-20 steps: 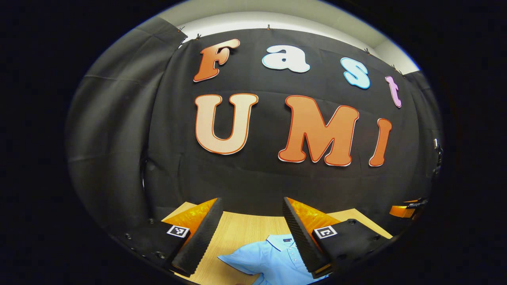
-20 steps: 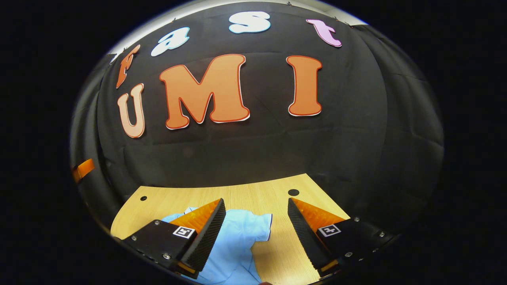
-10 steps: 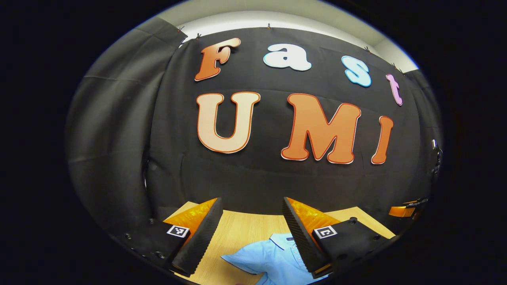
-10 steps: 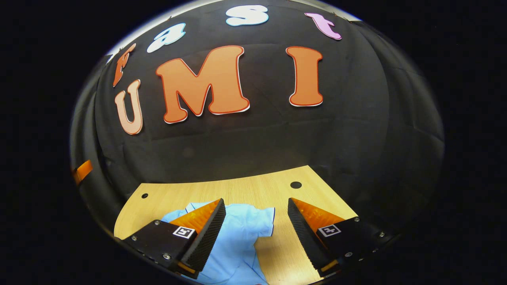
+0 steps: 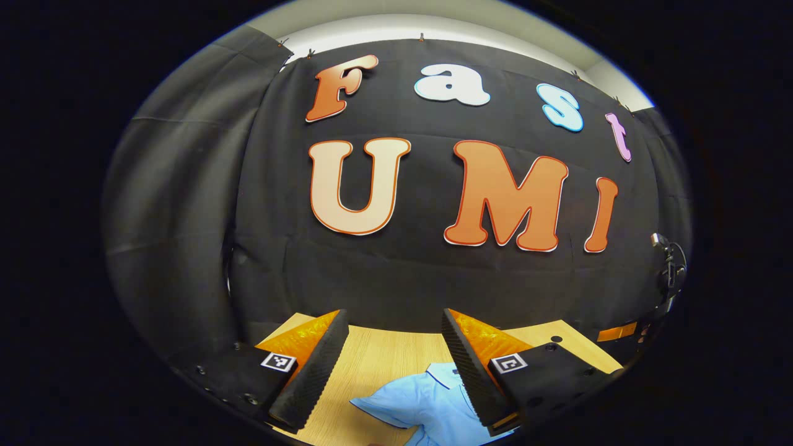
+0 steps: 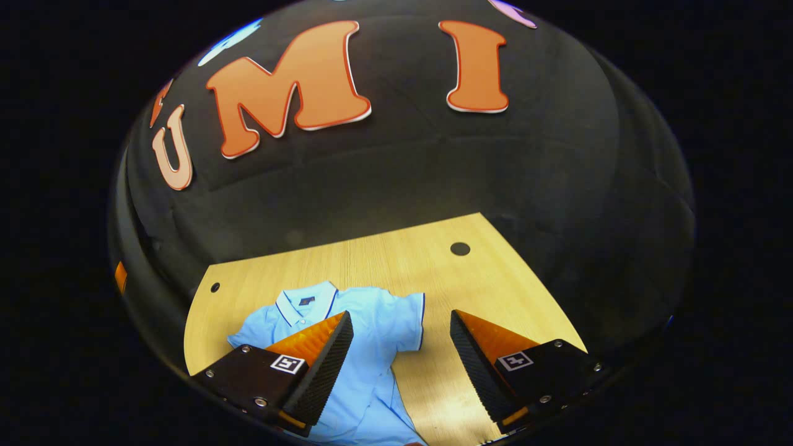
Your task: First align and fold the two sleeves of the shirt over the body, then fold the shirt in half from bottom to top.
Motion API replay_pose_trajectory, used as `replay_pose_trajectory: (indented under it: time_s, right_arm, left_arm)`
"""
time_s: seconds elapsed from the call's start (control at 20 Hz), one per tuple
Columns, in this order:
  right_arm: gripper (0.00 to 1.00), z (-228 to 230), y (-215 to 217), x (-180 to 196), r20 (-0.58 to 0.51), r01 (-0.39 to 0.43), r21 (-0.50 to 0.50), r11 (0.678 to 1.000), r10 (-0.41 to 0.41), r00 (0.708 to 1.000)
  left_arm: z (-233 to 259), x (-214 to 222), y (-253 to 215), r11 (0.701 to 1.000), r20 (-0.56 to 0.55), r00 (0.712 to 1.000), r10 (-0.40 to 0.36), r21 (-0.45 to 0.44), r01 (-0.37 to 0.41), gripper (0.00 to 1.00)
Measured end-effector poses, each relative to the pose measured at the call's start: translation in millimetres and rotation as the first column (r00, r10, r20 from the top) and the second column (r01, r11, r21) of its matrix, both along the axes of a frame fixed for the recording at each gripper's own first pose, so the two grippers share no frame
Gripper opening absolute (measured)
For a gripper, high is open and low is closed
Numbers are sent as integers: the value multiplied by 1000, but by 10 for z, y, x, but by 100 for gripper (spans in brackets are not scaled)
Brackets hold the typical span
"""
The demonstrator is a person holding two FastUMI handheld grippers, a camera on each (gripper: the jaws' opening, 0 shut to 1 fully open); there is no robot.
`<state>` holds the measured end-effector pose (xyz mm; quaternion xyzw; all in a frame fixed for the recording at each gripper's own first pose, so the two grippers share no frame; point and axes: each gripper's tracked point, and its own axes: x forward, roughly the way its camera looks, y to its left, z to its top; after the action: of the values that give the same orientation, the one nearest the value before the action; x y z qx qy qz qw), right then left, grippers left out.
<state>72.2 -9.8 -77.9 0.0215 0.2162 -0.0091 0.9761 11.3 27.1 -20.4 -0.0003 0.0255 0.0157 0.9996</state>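
Since both sleeves lie spread out to the sides and the body looks unfolded, the job seems to be at its very start, and both tongs hang above the tabletop [image 6: 372, 260] with nothing between their fingers. Seen from the left gripper view, the left tongs [image 5: 394, 362] are spread wide, aimed more at the booth wall than down, with the shirt [image 5: 427, 402] low between and under the fingers, well apart from them. Its near sleeve [image 5: 381, 406] points toward the left finger, which is likely why this hand waits on that side: that sleeve is its natural first pinch. Farther right in the same view, the collar [image 5: 443, 375] sits just beside the right finger.

Moving to the right gripper view, the shirt [image 6: 365, 347] lies flat, front up and collar [image 6: 306, 300] toward the wall, on the left part of the tabletop. The right tongs [image 6: 401, 362] are also spread, tilted more steeply down, their left finger hanging over the body while the right finger hangs over bare wood. The other sleeve [image 6: 406, 322] lies between them, so this hand looks lined up to drop onto its hem. A small dark hole [image 6: 460, 249] marks the board farther right, well clear of the cloth
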Motion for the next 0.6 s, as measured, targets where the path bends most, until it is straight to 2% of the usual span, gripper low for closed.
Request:
replay_pose_trajectory:
  time_s: [0.2, 0.4, 0.6]
  right_arm:
    - [98, -303, -17, 388, -161, -21, -19, 1000, 18, 987]
    - [98, -574, -70, 860, -269, -30, -61, 998, 13, 963]
    - [98, -1031, -152, 1107, -425, 0, -26, 1000, -11, 905]
  left_arm:
    - [-50, 53, 55, 1000, -16, 1000, 3, 1, -3, 98]
    - [-158, 114, 90, 1000, -44, 999, 11, -16, -11, 99]
    - [-283, 128, 201, 999, -78, 996, 36, -10, -37, 98]
